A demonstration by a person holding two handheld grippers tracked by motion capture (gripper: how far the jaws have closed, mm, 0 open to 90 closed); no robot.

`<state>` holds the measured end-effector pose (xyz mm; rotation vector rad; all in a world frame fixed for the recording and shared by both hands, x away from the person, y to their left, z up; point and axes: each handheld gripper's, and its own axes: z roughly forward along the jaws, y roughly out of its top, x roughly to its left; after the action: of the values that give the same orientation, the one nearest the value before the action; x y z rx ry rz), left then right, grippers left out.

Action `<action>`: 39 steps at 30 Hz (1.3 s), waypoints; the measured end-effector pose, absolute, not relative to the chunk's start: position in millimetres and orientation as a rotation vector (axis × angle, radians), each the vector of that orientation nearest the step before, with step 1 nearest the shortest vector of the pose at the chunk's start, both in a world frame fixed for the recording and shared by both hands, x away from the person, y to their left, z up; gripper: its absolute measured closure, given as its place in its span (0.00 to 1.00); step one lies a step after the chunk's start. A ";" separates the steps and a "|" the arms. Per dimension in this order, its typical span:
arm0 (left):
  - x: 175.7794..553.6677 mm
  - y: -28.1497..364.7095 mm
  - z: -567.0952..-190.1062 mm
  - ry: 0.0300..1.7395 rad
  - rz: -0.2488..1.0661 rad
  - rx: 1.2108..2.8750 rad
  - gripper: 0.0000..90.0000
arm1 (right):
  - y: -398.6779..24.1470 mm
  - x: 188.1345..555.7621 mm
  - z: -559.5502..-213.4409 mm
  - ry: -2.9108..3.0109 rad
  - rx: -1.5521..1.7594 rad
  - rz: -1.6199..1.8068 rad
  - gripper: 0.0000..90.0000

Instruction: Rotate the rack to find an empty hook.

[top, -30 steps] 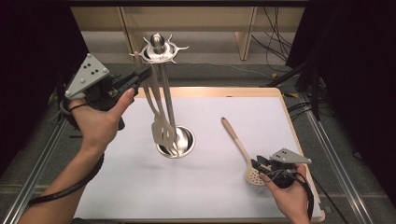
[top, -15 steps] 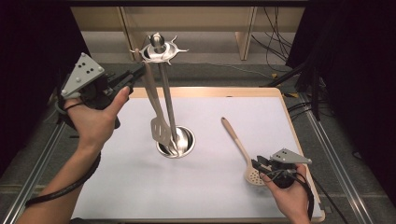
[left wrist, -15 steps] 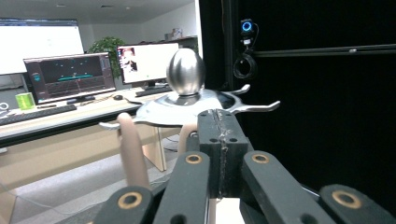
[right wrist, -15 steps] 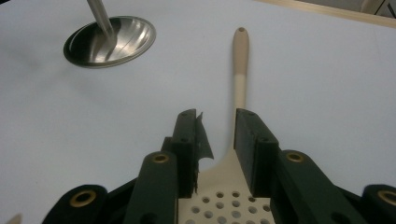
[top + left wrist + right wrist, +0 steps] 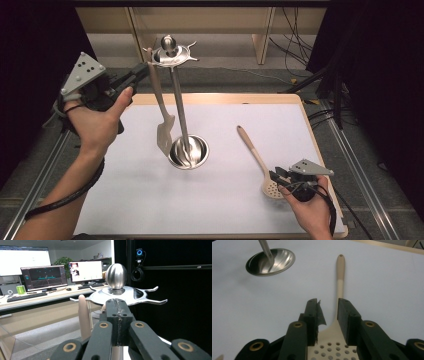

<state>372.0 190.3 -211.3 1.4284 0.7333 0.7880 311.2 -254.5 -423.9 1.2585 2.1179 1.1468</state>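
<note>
Jaws of the left gripper [image 5: 142, 72] are pressed shut beside the hanging spatula [image 5: 162, 117], at nine o'clock of the rack [image 5: 172, 52]; right gripper [image 5: 276, 176] straddles the slotted spoon [image 5: 257, 160], half open.

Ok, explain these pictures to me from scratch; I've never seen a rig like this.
No robot: a person holds a tool with two black fingers in each hand. The wide picture looks down on the white table; the other two come from cameras riding on the tools. A metal stand is on the table, a wooden spatula hanging from its top; a wooden spoon with holes lies flat. The left gripper has its fingers shut, empty, beside the spatula's handle. The right gripper is low, its fingers open on either side of the spoon's neck.
</note>
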 end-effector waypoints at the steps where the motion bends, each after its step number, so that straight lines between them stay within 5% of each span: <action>1: 372.5 190.5 -211.3 0.734 0.788 1.429 1.00 | -254.5 311.1 -423.9 2.119 1.262 1.145 0.78; 14: 372.0 195.2 -212.5 0.744 0.798 1.408 0.99 | -255.1 311.0 -423.7 2.118 1.256 1.140 0.78; 24: 346.2 225.5 -237.1 0.768 0.800 1.373 0.79 | -254.5 316.8 -422.7 2.121 1.267 1.159 0.78; 39: 339.3 265.2 -270.4 0.919 0.719 1.317 0.75 | -251.5 319.2 -423.2 2.118 1.326 1.157 0.78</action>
<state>339.3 265.2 -270.4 1.3172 0.9193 0.7189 319.2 -251.5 -423.2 1.3256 2.1180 1.1574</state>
